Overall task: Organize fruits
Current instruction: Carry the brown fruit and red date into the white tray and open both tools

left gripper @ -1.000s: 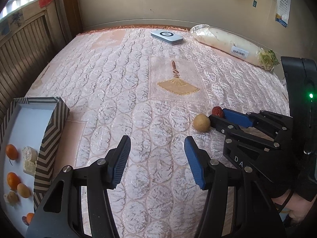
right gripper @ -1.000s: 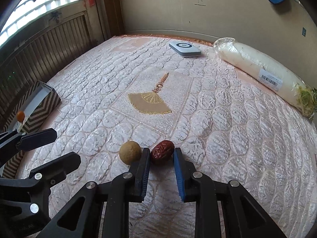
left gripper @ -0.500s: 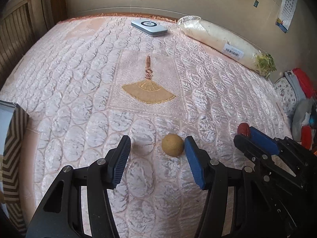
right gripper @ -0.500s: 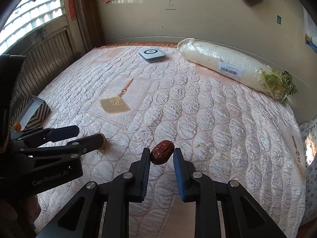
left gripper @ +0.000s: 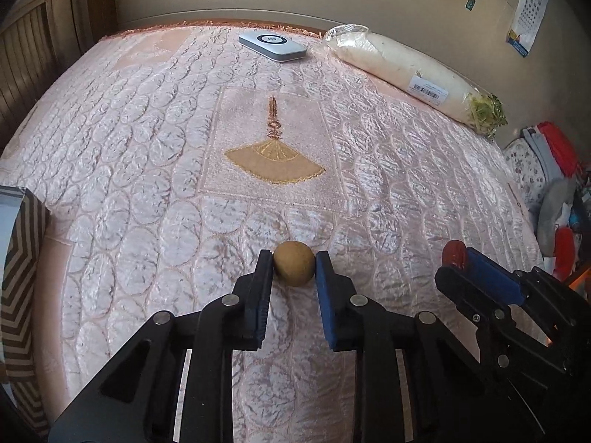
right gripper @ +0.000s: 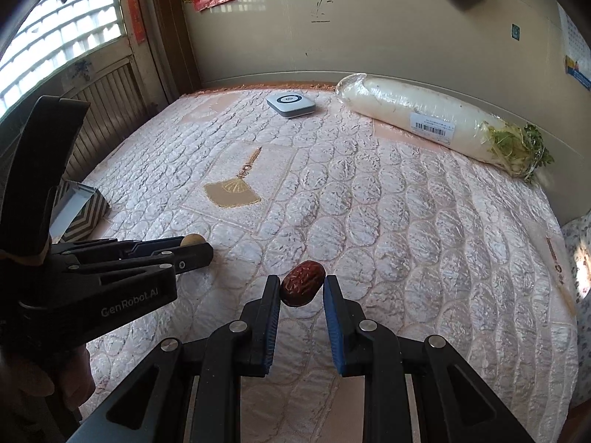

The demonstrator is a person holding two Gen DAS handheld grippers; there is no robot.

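My left gripper (left gripper: 294, 263) is shut on a round tan fruit (left gripper: 294, 267) low over the pink quilted bed cover (left gripper: 147, 147). The fruit also shows in the right wrist view (right gripper: 193, 239) at the left gripper's tips. My right gripper (right gripper: 302, 283) is shut on a wrinkled dark red date (right gripper: 303, 288) and holds it above the cover. The date shows in the left wrist view (left gripper: 454, 253) at the right gripper's tips (left gripper: 461, 258). The zigzag-patterned box (left gripper: 18, 277) stands at the left edge; its inside is hidden.
A wrapped white radish (left gripper: 413, 74) lies along the far right edge by the wall. A flat grey device (left gripper: 272, 45) lies at the far middle. The patterned box also shows in the right wrist view (right gripper: 79, 210). Clutter (left gripper: 554, 192) sits beyond the right bed edge.
My left gripper swung right from the box to the tan fruit and shut on it. My right gripper lifted the date off the cover and drew back to the right.
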